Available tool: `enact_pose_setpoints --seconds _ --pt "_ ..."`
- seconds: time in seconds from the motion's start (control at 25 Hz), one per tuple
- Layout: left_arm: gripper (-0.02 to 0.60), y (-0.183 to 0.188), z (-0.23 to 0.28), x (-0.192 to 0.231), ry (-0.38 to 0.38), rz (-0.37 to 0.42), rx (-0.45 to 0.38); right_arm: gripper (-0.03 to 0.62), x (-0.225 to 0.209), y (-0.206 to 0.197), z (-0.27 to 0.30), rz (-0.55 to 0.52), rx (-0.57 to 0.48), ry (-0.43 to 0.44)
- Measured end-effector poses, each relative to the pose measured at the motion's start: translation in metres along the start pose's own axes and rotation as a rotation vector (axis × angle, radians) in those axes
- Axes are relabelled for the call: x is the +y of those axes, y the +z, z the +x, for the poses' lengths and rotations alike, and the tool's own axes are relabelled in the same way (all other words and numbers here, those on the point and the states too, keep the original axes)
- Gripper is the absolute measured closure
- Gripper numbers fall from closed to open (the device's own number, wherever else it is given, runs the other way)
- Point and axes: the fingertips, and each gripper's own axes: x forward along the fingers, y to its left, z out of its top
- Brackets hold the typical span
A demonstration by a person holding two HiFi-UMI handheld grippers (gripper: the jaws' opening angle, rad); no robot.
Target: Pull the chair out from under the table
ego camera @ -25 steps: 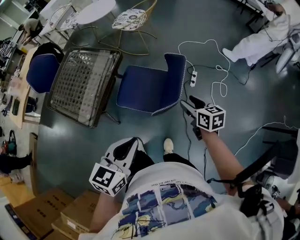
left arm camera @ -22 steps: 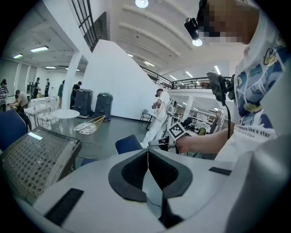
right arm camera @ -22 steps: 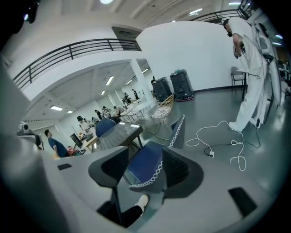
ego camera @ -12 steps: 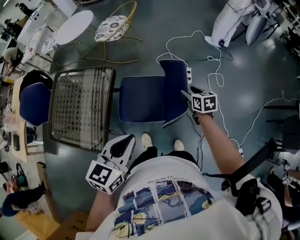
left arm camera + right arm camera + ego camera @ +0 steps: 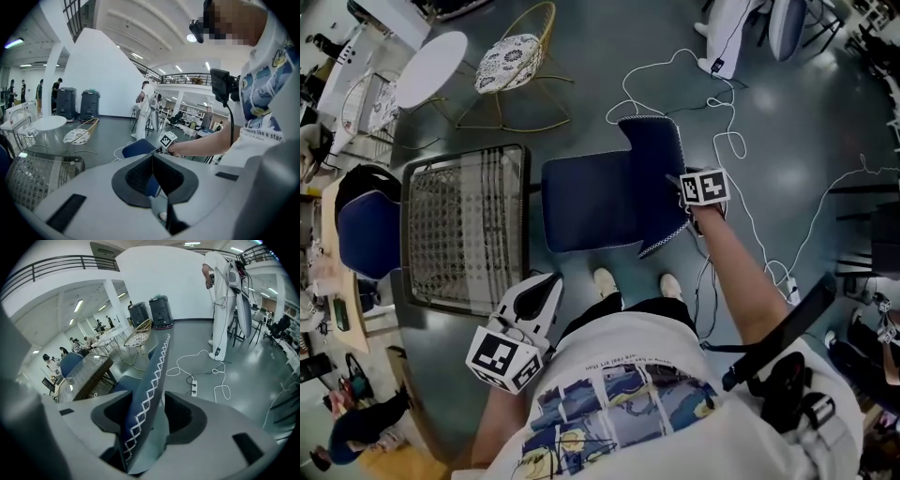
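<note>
A blue chair point(image 5: 591, 202) with white-stitched edges stands beside the glass-topped wicker table point(image 5: 464, 225), its seat's left edge close to the table's right side. My right gripper point(image 5: 677, 180) is at the backrest point(image 5: 652, 150). In the right gripper view the backrest's edge point(image 5: 150, 380) runs between the jaws of the right gripper point(image 5: 149, 414); it lies against the left pad, with a gap to the right pad. My left gripper point(image 5: 546, 286) hangs low by my left leg, shut and holding nothing. In the left gripper view the left gripper point(image 5: 152, 176) points toward the chair point(image 5: 136, 146).
White cables and a power strip point(image 5: 194, 388) lie on the grey floor behind the chair. A second blue chair point(image 5: 361, 230) sits at the table's far side. A round white table point(image 5: 427, 70) and a gold-framed chair point(image 5: 511, 56) stand beyond. A person in white point(image 5: 225, 296) stands nearby.
My right gripper has come down from beside the chair onto the backrest's edge, which now sits between its jaws. The left gripper has shifted a little beside my leg.
</note>
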Motion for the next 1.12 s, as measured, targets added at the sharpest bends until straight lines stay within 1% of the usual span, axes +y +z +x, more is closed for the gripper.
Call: enact_pose_setpoints --seconds 0.08,0.12,0.2,0.4,0.72,0.92,1.12 --pt "0.569 -0.002 -0.002 0.002 -0.003 -0.006 0.004 0.378 0.002 -0.004 0.002 0.012 0.028 0.014" --pt "0.569 -0.002 -0.003 0.003 -0.003 -0.005 0.005 0.388 0.003 -0.005 0.002 0.019 0.035 0.020" --pt "0.569 -0.003 -0.003 0.003 -0.003 -0.001 0.003 0.436 0.005 -0.006 0.001 0.031 0.041 0.021" --pt "0.569 0.002 -0.003 -0.003 -0.001 -0.007 -0.001 0.491 0.003 -0.002 -0.001 0.091 0.037 -0.002" --pt "0.569 -0.001 0.003 -0.022 0.017 -0.013 -0.003 0.508 -0.010 -0.011 -0.009 0.175 0.031 -0.006" --pt "0.569 -0.002 0.012 -0.040 0.016 -0.015 -0.013 0.511 -0.033 -0.026 -0.026 0.184 0.036 -0.020" --pt "0.569 0.004 0.029 -0.070 0.008 0.000 -0.014 0.513 -0.065 -0.044 -0.050 0.196 0.032 -0.028"
